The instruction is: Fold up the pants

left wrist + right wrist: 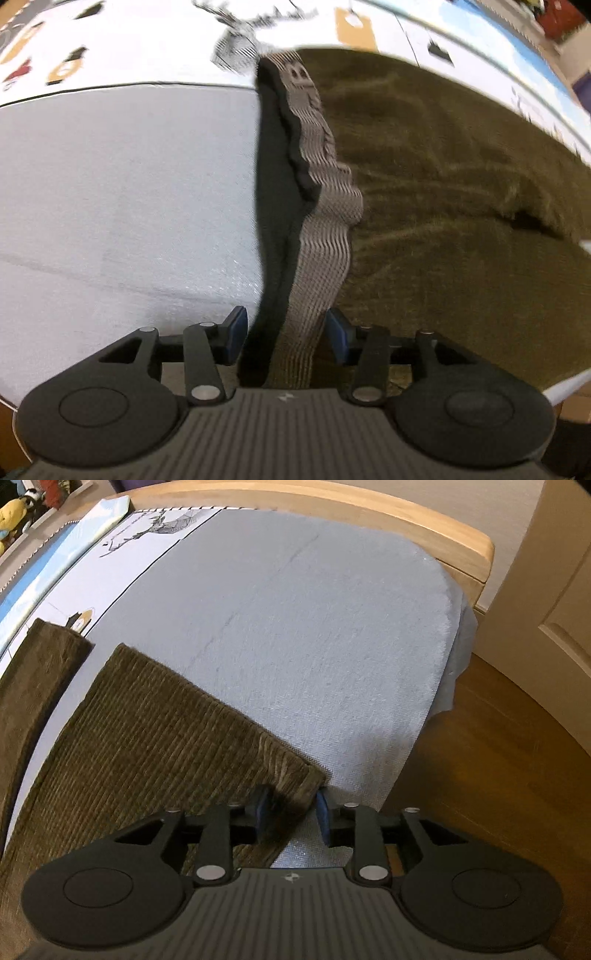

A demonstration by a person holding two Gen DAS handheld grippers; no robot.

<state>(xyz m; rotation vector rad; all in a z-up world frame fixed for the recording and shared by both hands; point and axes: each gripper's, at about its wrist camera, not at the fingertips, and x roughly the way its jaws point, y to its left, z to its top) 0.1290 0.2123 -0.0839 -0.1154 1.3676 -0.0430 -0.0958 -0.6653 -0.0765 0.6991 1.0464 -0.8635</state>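
Olive-brown corduroy pants [443,192] lie on a pale grey-blue cloth [122,192]. Their grey ribbed waistband [325,221] runs up the middle of the left wrist view. My left gripper [286,334] is open, its blue pads either side of the waistband end. In the right wrist view a pant leg [147,738] lies flat, with the other leg [33,672] at the far left. My right gripper [291,814] is open around the hem corner [299,779] of the near leg, pads apart from the cloth.
The grey-blue cloth [314,635] covers a table with a wooden edge [369,506]. A patterned white sheet [110,44] lies beyond. Wooden floor [498,757] and a cream door [546,572] are at the right. Soft toys [18,509] sit at the far left.
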